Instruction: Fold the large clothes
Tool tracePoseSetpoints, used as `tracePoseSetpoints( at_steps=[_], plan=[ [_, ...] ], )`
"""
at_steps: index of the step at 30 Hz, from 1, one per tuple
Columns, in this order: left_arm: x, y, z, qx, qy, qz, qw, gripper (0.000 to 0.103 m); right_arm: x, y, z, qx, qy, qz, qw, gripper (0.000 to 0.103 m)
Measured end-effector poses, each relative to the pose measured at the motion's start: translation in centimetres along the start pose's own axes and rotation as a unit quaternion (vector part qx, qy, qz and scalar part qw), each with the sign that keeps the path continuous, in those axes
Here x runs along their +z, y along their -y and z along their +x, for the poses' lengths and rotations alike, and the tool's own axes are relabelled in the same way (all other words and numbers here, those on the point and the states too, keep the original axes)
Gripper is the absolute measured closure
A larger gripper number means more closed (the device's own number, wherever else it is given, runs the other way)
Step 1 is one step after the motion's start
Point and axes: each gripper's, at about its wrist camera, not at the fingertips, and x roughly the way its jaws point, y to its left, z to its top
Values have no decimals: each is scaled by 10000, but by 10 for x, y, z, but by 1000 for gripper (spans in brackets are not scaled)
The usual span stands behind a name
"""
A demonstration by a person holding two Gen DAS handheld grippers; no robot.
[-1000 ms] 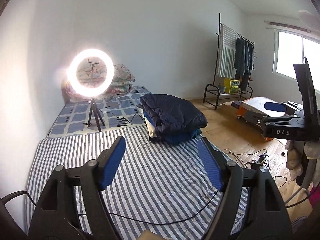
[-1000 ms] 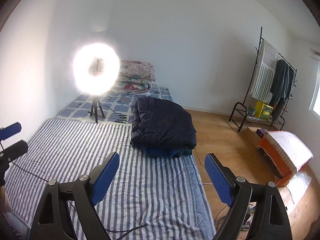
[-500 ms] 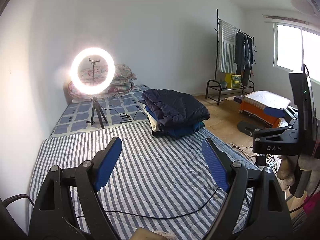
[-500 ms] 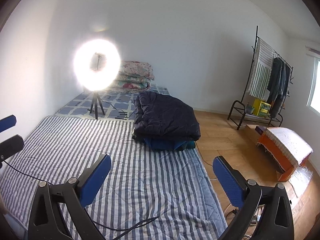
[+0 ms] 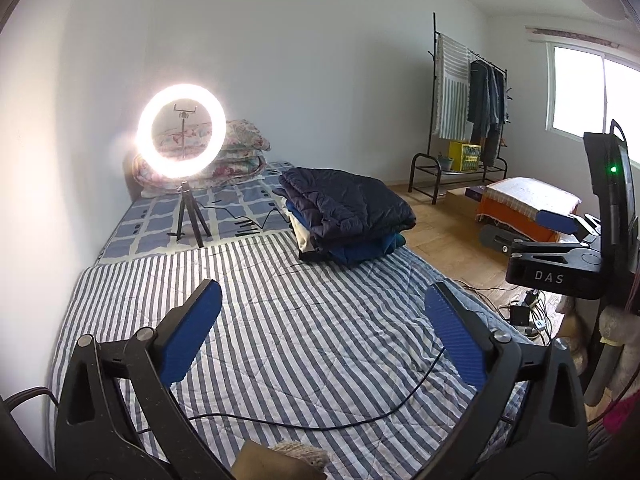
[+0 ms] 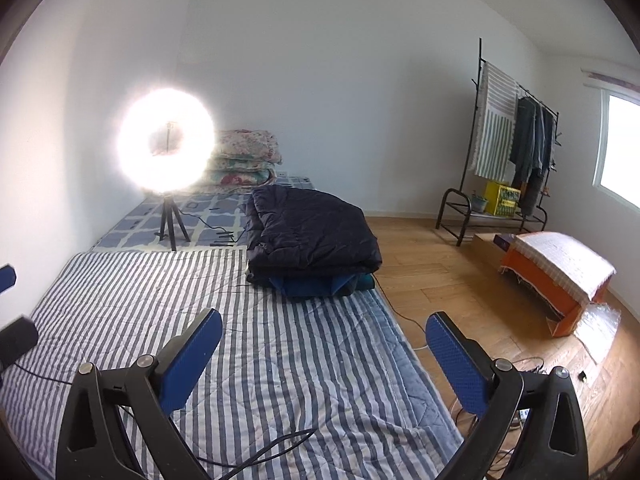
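a bedroom: striped mattress (image 5: 280, 320), clothes rack (image 5: 468, 92).

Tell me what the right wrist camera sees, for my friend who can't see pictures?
The open right gripper with blue pads hovers empty above a blue-and-white striped quilt. Farther back, a folded dark navy puffy coat tops a pile of clothes. A glowing ring light on a small tripod stands to the left.

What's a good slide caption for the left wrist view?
Open left gripper above striped quilt, folded clothes stack beyond.
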Motion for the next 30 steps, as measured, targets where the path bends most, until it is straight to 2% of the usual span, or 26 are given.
tracePoseSetpoints(
  at_steps=[4, 13, 30],
  plan=[
    [-5, 3, 6, 231, -70, 130, 9996, 0, -4, 0, 1, -9, -32, 67, 10000, 0],
    [-15, 7, 18, 300, -244, 237, 9990, 0, -9, -16, 8, 34, -16, -109, 9999, 0],
    [-18, 5, 23, 319, -261, 200, 9990, 0, -11, -24, 15, 60, -26, -156, 9999, 0]
  ],
)
